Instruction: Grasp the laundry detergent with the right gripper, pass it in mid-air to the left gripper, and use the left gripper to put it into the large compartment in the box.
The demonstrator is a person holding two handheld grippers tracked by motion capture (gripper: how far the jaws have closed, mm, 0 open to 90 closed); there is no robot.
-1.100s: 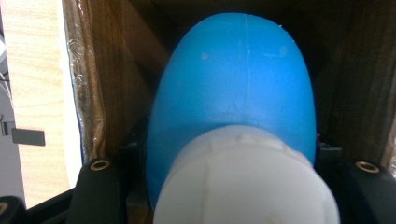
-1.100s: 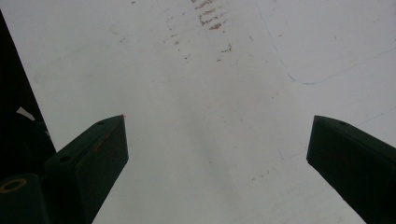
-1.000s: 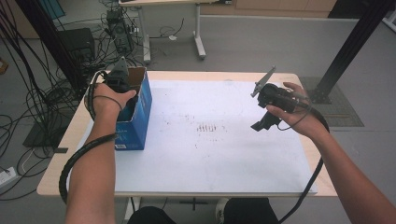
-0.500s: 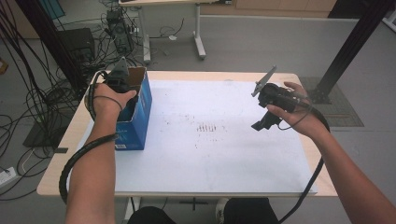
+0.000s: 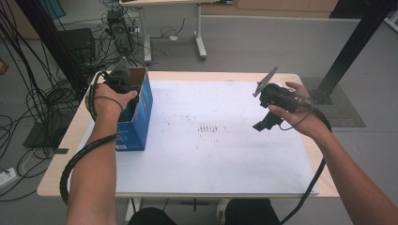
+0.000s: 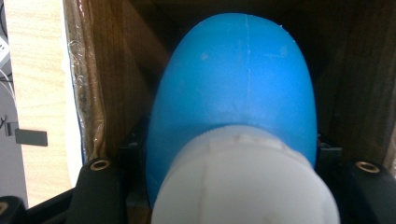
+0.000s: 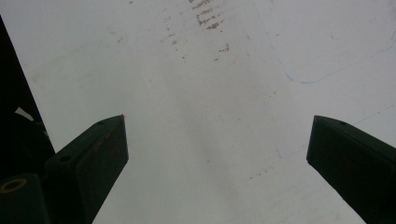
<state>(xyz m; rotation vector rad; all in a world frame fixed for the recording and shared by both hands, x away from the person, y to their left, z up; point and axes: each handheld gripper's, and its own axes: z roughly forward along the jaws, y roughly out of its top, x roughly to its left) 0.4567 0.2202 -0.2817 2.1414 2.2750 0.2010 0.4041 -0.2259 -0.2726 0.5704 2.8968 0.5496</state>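
Observation:
A blue bottle [image 6: 233, 84] with a white cap [image 6: 243, 186] sits between the jaws of my left gripper [image 6: 233, 164], which is shut on it. The bottle is inside an open box, brown cardboard inside [image 6: 107, 70] and blue outside [image 5: 136, 117], standing at the table's left edge. From above, my left gripper [image 5: 119, 79] points down into the top of that box. My right gripper [image 5: 264, 123] hovers over the right side of the table. Its jaws stand wide apart with nothing between them [image 7: 218, 119], above the white sheet [image 7: 210, 70].
A white sheet [image 5: 211, 159] with faint brown marks [image 5: 211, 128] near its middle covers most of the wooden table [image 5: 58, 176]. Cables [image 5: 33, 108] and a black stand lie on the floor at the left. Another table's legs [image 5: 199, 42] stand behind.

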